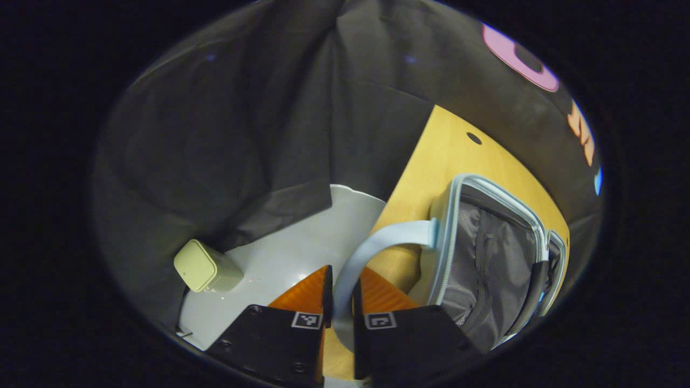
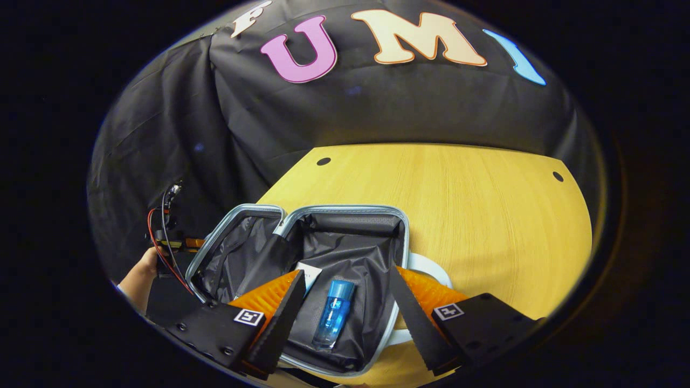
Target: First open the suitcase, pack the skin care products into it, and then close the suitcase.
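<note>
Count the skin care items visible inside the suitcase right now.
2. A blue bottle lies on the lining of the open suitcase, between the right gripper fingers. A white box sits just behind it, partly hidden. More may be hidden.

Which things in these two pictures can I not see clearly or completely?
- Left gripper view: the pale blue suitcase handle passes between the left gripper fingers; its lower end is cut off by them.
- Right gripper view: the white flat box inside the open grey-lined suitcase is partly hidden by the right gripper finger.
- Right gripper view: the translucent blue bottle has print too small to read.
</note>
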The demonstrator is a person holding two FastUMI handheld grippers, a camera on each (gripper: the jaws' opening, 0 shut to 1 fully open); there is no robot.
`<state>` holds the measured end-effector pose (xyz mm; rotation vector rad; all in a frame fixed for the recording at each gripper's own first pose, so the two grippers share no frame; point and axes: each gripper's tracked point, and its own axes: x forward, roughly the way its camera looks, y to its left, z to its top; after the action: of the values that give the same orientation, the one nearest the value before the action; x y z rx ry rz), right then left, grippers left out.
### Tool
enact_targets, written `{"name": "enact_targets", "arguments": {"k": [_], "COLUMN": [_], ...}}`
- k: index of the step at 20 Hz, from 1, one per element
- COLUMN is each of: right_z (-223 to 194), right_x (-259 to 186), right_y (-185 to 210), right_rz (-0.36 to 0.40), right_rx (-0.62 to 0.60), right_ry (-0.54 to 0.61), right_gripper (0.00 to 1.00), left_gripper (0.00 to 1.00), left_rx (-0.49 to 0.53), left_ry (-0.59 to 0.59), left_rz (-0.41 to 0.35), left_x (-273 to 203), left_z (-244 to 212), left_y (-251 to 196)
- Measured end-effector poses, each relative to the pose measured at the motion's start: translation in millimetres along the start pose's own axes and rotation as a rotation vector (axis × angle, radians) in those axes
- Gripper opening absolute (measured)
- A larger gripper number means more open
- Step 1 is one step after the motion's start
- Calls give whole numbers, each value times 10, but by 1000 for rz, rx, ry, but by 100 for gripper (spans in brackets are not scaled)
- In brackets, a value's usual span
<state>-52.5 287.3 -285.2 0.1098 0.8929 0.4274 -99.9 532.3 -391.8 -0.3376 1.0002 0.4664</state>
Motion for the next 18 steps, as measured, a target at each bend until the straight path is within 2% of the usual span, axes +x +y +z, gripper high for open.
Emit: {"name": "enact_targets", "arguments": {"k": [3, 8, 10, 13, 17, 18], "right_z": [13, 115, 116, 140, 194, 224], "right_x": [-82, -245, -313, -452, -633, -667], "right_y": [-71, -118, -173, -264, -452, -498], "right_rz": [-6, 35, 53, 82, 107, 110], "right_rx": [-4, -24, -54, -63, -53, -48], "right_ry": [-22, -76, -87, -106, -125, -133], "right_gripper": [98, 98, 98, 98, 98, 93], "left_gripper": [8, 6, 6, 6, 5, 2], "left_rx": [21, 87, 71, 76, 120, 122], "left_ry": [-34, -136, -184, -253, -336, -356], "left_rz": [8, 43, 36, 22, -14, -37], "left_x": [-166, -678, -980, -1451, -1837, -1909], "left_z": [110, 376, 499, 656, 765, 792], "left_y": [-64, -177, -290, -554, -1090, -1239]}}
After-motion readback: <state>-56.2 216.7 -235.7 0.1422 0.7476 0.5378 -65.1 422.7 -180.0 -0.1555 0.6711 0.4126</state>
